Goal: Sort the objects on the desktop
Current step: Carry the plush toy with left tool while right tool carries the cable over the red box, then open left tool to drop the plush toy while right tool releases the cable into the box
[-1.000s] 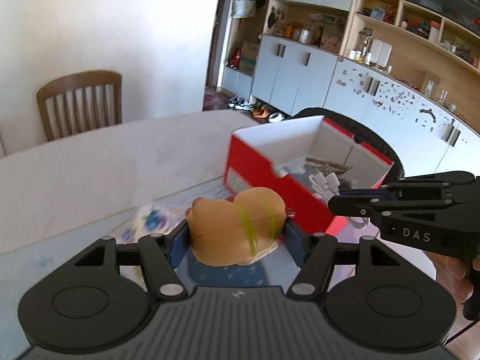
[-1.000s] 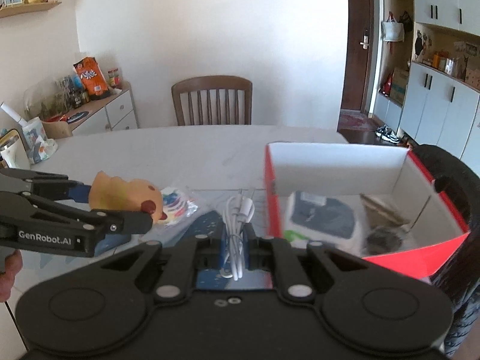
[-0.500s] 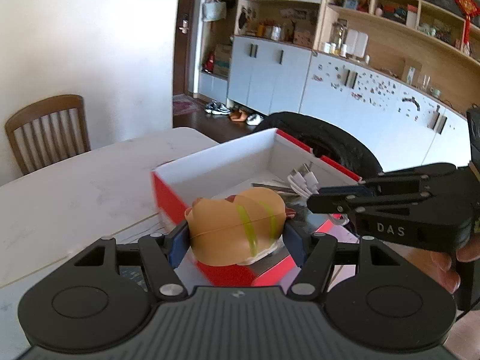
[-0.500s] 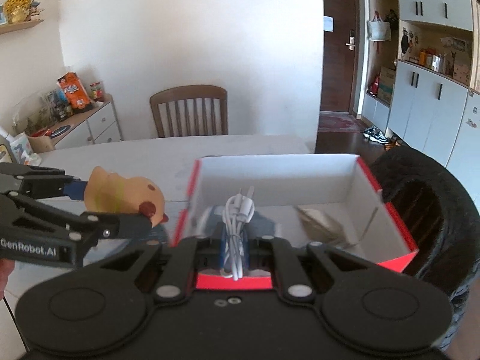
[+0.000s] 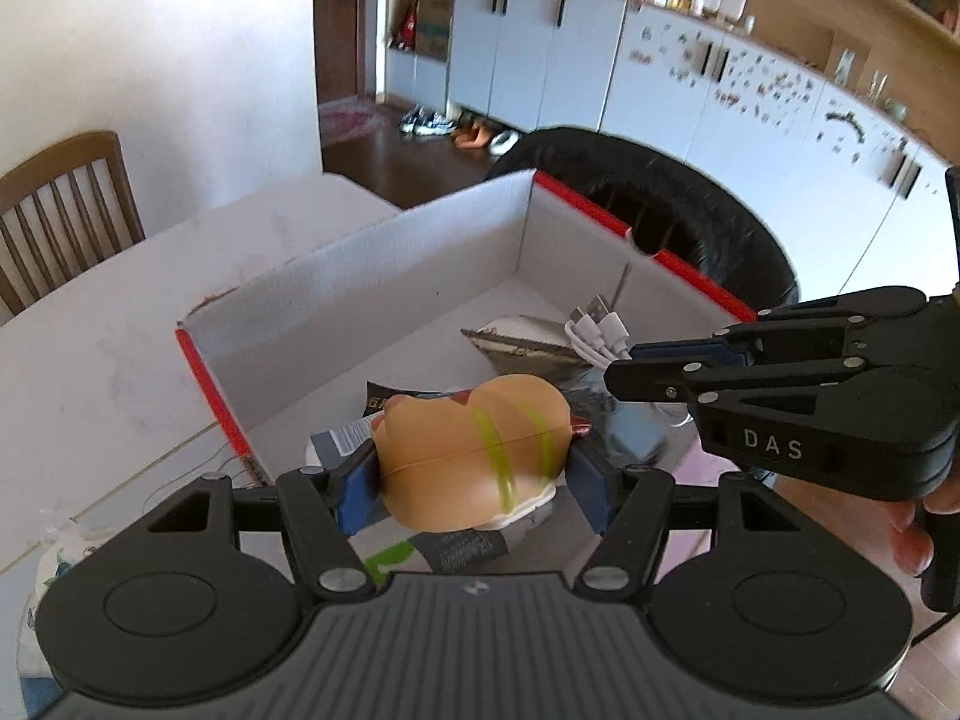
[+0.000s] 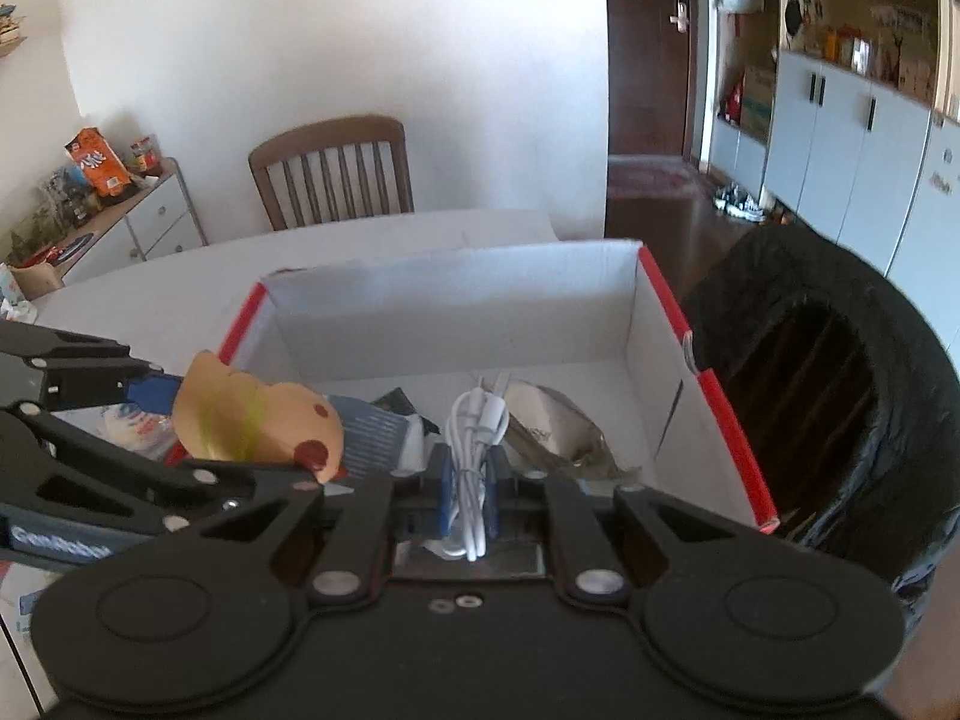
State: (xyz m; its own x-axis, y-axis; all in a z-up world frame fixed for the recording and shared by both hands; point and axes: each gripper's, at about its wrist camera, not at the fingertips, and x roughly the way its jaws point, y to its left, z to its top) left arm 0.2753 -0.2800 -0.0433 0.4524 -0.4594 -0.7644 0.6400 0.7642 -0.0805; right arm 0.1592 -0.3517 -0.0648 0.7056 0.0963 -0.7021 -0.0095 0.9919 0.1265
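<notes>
My left gripper [image 5: 471,471] is shut on a tan toy hot dog [image 5: 474,456] with green stripes, held over the near part of the red cardboard box [image 5: 372,276]. The same toy [image 6: 258,420] shows at the left of the right wrist view, in the left gripper [image 6: 180,420]. My right gripper [image 6: 468,480] is shut on a coiled white cable [image 6: 474,444] and hangs over the box [image 6: 708,384]. In the left wrist view the right gripper [image 5: 624,369] reaches in from the right with the cable [image 5: 597,333]. Inside the box lie a silvery packet [image 6: 558,426] and dark booklets [image 5: 462,546].
The box stands on a pale table [image 5: 120,312] near its right end. A black bag-lined bin [image 6: 840,384] stands just beyond the box. A wooden chair [image 6: 333,171] stands at the table's far side. A small printed packet [image 5: 60,558] lies on the table left of the box.
Both grippers have travelled from over the open table to above the box, keeping hold of the toy hot dog and the cable. The box now fills the middle of both views.
</notes>
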